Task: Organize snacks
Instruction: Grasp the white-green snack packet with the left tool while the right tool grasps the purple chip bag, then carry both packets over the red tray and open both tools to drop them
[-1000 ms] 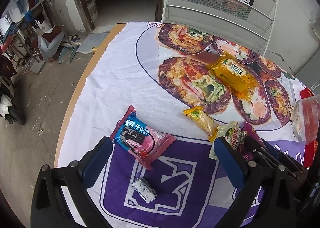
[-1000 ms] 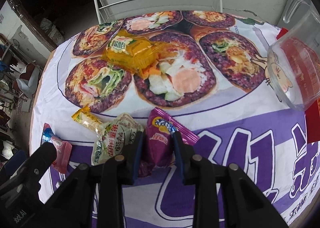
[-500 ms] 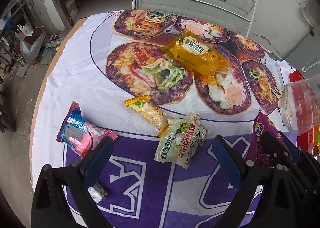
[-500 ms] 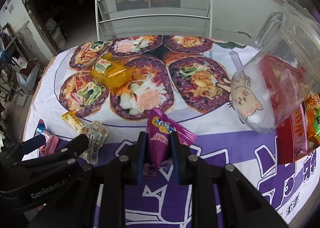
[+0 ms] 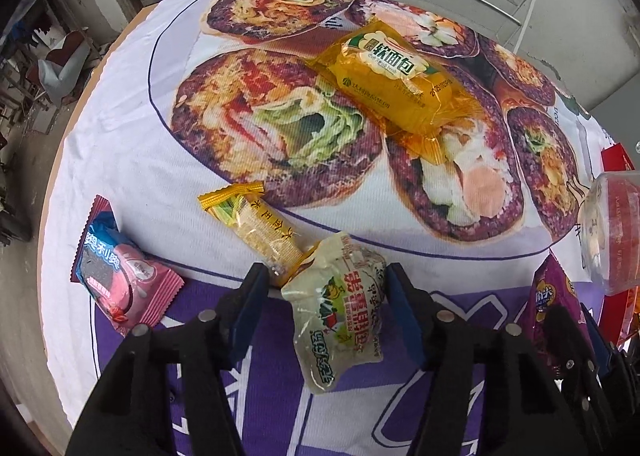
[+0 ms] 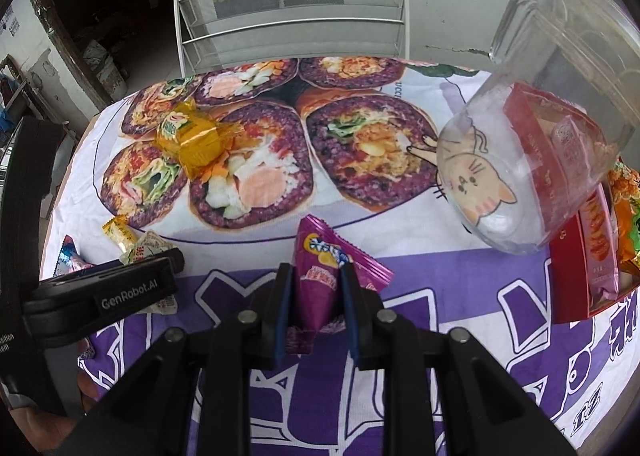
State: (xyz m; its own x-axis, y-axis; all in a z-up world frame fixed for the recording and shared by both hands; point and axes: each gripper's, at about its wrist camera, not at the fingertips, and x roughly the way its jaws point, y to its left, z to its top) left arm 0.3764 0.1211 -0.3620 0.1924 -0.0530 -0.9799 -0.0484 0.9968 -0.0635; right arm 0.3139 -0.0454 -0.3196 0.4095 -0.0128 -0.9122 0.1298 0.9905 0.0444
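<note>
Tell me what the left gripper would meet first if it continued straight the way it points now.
Most likely the pale translucent snack pouch already between the closing left gripper, with the printed tablecloth directly beneath; depth is hard to judge.

Soft even daylight, sharp centre, fisheye-warped dark corners.

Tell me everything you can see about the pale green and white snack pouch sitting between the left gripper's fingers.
The pale pouch is a soft, glossy, partly see-through plastic packet, puffy and crinkled, printed with green and red characters and a small cartoon figure. It lies flat on the purple part of the printed tablecloth, tilted diagonally. Its upper corner overlaps the end of the yellow corn snack packet. The left gripper straddles it, jaws closing; the right-hand pad meets its edge, the other looks just clear.
</note>
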